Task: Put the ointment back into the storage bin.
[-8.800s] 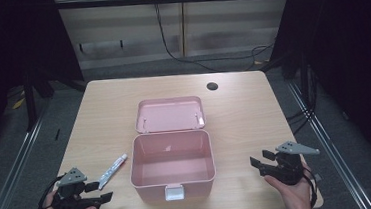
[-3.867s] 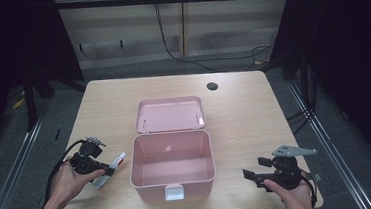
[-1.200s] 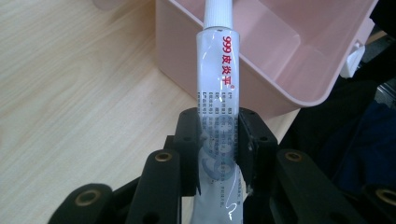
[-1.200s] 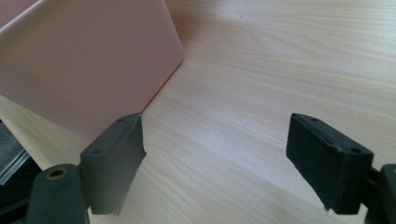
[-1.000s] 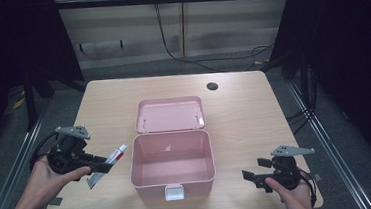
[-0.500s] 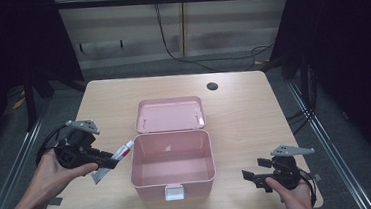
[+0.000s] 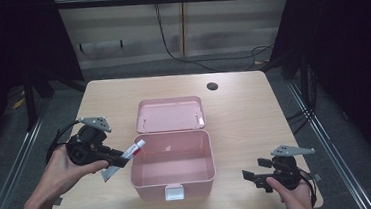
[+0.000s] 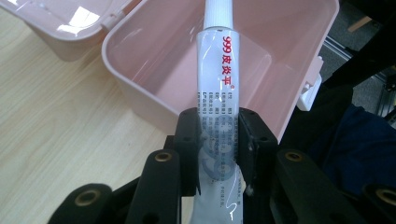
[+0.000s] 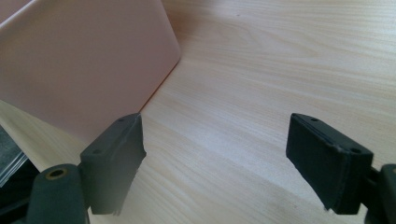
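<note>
An open pink plastic box stands in the middle of the wooden table, its lid folded back flat. My left gripper is shut on a white ointment tube with red lettering. The tube's capped end reaches over the box's left rim. In the left gripper view the tube runs up between the pads and points into the empty box. My right gripper rests open near the table's front right, beside the box's right wall, with nothing between its pads.
A round cable hole sits at the table's far right. Cables hang down the wall behind the table. Dark frame posts stand on both sides. Bare tabletop lies to the right of the box.
My left hand has carried the tube up and to the right, from beside the box to its left rim. The right gripper has stayed where it was.
</note>
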